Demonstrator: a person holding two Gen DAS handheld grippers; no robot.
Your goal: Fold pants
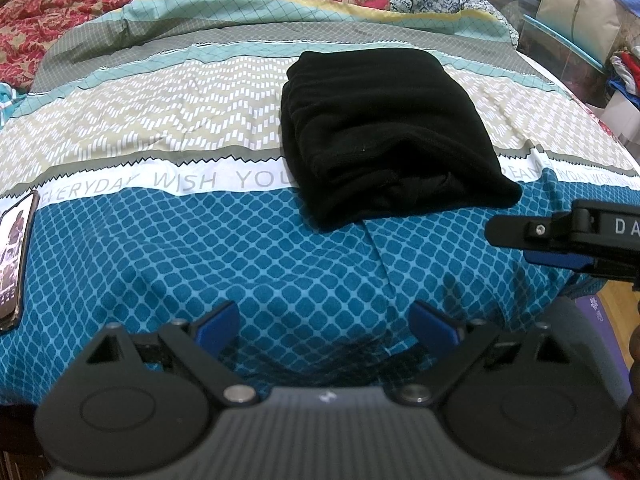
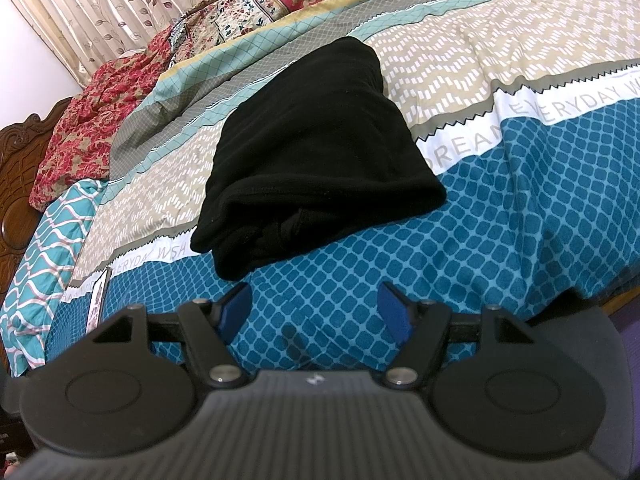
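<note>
The black pants (image 1: 384,132) lie folded into a compact thick bundle on the patterned bedspread (image 1: 200,248); they also show in the right wrist view (image 2: 312,148). My left gripper (image 1: 326,330) is open and empty, hovering over the blue part of the bedspread in front of the pants, apart from them. My right gripper (image 2: 316,312) is open and empty, also short of the pants' near edge. The right gripper also shows from the side at the right edge of the left wrist view (image 1: 516,242), beside the bundle's near right corner.
A phone (image 1: 14,256) lies on the bed at the far left; it also shows in the right wrist view (image 2: 98,300). A red floral quilt (image 1: 52,20) is heaped at the head of the bed. Curtains (image 2: 100,4) and a carved wooden headboard (image 2: 20,184) stand behind. Clutter (image 1: 580,20) sits right of the bed.
</note>
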